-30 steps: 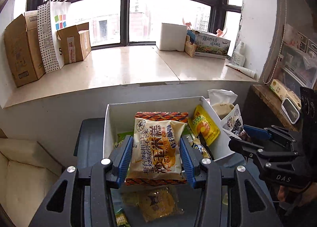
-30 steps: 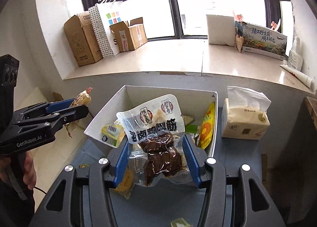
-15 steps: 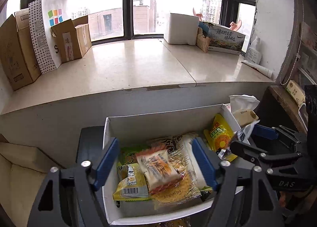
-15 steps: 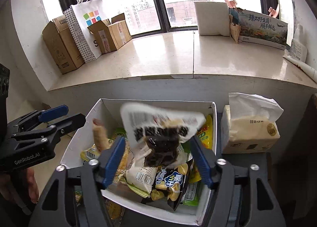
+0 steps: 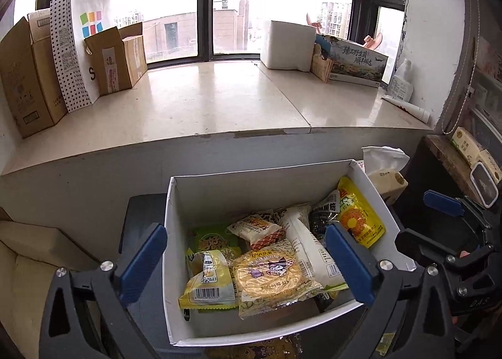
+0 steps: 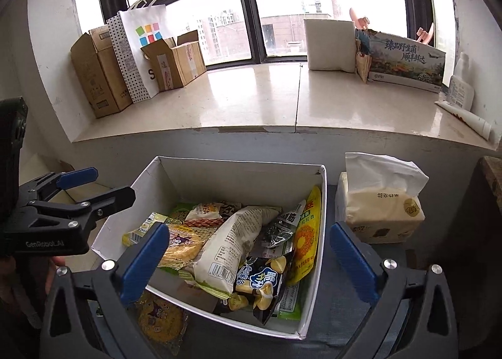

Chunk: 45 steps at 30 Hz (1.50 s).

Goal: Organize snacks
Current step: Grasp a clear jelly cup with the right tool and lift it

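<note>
Both grippers – left (image 5: pixel 244 260), right (image 6: pixel 248 260) – are opening wide w/ nothing held. Snacks (image 5: pixel 266 268) are piled loose in the box (image 5: pixel 251 189); one pack (image 6: pixel 161 321) is left outside (near edge). Risk: the box rim gets snagged and tipped if a low reach is made.
</note>
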{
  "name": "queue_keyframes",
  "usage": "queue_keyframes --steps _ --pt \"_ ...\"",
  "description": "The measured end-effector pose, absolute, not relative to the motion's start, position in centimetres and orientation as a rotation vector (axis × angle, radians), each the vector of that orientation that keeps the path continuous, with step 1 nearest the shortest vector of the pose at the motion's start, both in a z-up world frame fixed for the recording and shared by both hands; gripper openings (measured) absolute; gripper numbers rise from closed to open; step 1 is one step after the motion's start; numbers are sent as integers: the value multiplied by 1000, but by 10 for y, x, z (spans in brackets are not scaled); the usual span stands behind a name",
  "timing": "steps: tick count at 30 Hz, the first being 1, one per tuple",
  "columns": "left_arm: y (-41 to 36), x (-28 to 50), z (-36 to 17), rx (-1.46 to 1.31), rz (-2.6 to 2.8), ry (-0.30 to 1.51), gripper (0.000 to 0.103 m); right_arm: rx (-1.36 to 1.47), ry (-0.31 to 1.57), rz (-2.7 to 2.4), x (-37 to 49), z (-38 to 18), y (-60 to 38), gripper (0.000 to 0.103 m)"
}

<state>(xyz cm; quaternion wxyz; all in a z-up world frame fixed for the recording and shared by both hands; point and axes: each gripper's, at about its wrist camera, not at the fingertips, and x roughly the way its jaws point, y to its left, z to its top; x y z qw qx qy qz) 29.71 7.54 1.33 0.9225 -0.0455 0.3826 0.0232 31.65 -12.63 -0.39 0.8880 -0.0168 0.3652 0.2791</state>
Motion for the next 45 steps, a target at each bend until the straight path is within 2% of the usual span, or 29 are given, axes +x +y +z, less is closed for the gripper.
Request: queue_keyframes --steps 11,20,26,38,40,41,42,43,45 --pt "51 207 16 -98 -13 706 103 -57 698 533 228 -12 -178 103" --pt "38 128 -56 -162 -26 840 103 30 831 514 170 -78 -227 103" --pt "42 103 -82 -204 -21 910 103 -37 902 534 162 -120 -222 103" --pt "47 84 -92 -196 15 945 103 -56 951 650 193 -153 -214 103" --pt "46 84 -94 -194 16 947 103 -60 956 648 197 -156 -211 98" --pt "46 85 -94 -193 14 949 103 -62 957 658 198 -157 -211 85" --pt "46 86 -95 -189 15 949 103 -65 965 665 199 -159 -210 54" --pt "45 86 -95 -184 18 951 103 -69 981 667 201 -162 -208 49" --pt "45 88 -97 -178 18 953 103 -78 977 659 199 -162 -208 49"
